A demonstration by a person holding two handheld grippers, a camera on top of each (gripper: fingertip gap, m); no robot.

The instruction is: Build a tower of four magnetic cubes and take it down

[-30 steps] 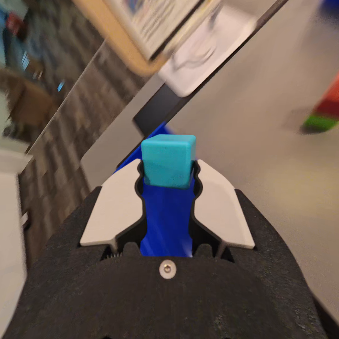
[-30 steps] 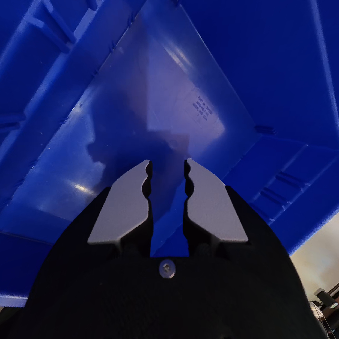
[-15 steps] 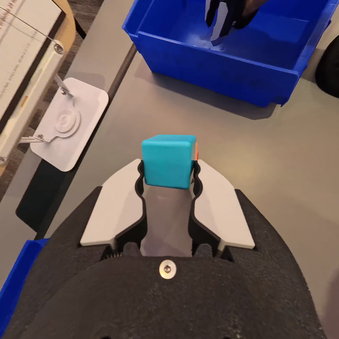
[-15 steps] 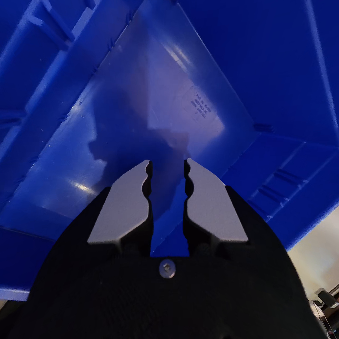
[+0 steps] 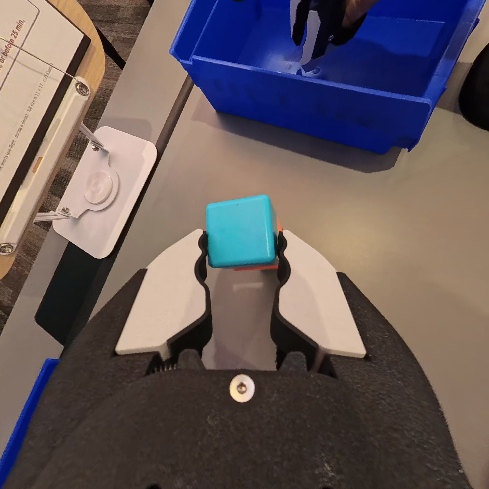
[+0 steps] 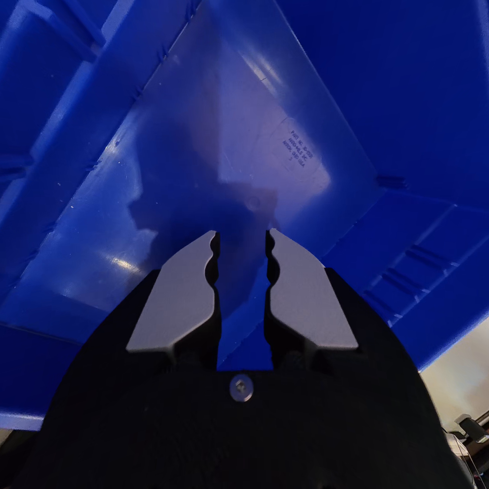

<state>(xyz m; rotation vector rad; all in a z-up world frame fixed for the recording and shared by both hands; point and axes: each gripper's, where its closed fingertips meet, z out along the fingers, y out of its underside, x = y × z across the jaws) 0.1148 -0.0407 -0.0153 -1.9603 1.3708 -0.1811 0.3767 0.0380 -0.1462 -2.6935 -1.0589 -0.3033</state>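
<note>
While the right gripper (image 6: 242,234) is being held part-open and empty inside the blue bin (image 5: 317,116), a teal cube (image 5: 239,231) is being clamped by the left gripper (image 5: 240,238) just over an orange cube (image 5: 254,267) on the desk (image 5: 370,211), so stacking is judged unfinished.

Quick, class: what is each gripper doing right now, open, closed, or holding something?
Left gripper: closed on the teal cube, above an orange cube.
Right gripper: open, empty, inside the blue bin.

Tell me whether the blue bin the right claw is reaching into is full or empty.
Empty as far as shown: the blue bin has a bare floor around the right claw, with no cubes visible; its corners are partly out of view.
</note>
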